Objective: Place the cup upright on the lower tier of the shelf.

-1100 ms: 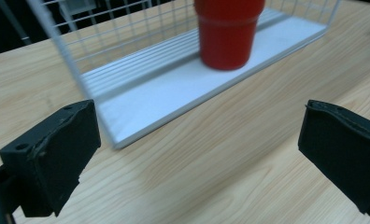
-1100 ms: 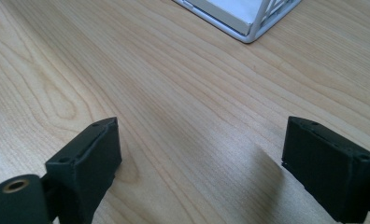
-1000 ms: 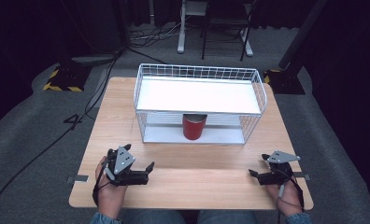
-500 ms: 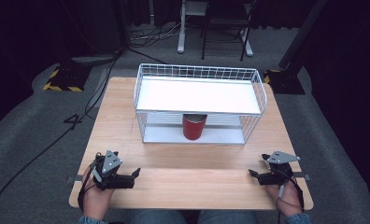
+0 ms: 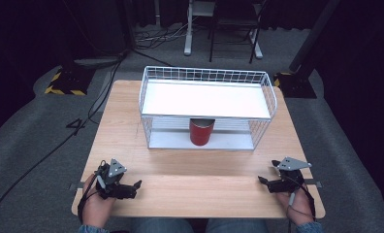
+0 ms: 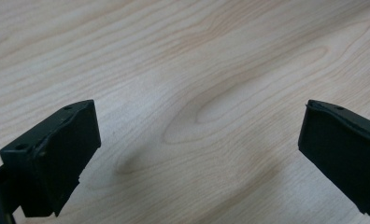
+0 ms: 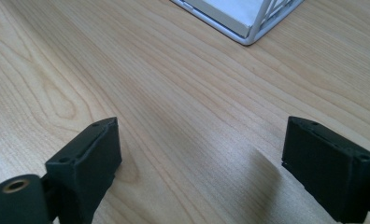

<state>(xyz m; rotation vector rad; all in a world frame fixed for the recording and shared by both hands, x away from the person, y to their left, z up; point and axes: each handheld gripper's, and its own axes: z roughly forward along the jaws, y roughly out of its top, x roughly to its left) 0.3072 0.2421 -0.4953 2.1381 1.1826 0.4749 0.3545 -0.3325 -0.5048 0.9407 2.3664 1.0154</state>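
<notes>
A red can (image 5: 201, 131) stands upright on the lower level of a white wire shelf rack (image 5: 208, 83) at the back middle of the wooden table (image 5: 195, 167). My left gripper (image 5: 132, 187) rests near the front left edge, open, with bare wood between its jaws (image 6: 197, 140). My right gripper (image 5: 264, 181) sits near the front right edge, also open with nothing between its jaws (image 7: 199, 154). A corner of the rack (image 7: 248, 18) appears at the top of the right gripper view. Both grippers are well short of the can.
The rack's white top shelf (image 5: 207, 99) overhangs the can. Beyond the table lie grey floor, cables (image 5: 44, 150), a chair base (image 5: 221, 29) and a yellow-black striped foot (image 5: 64, 82). Open wood stretches between the two grippers.
My left gripper has drifted left toward the table's front left corner and then settled a little back to the right. The right gripper has stayed put.
</notes>
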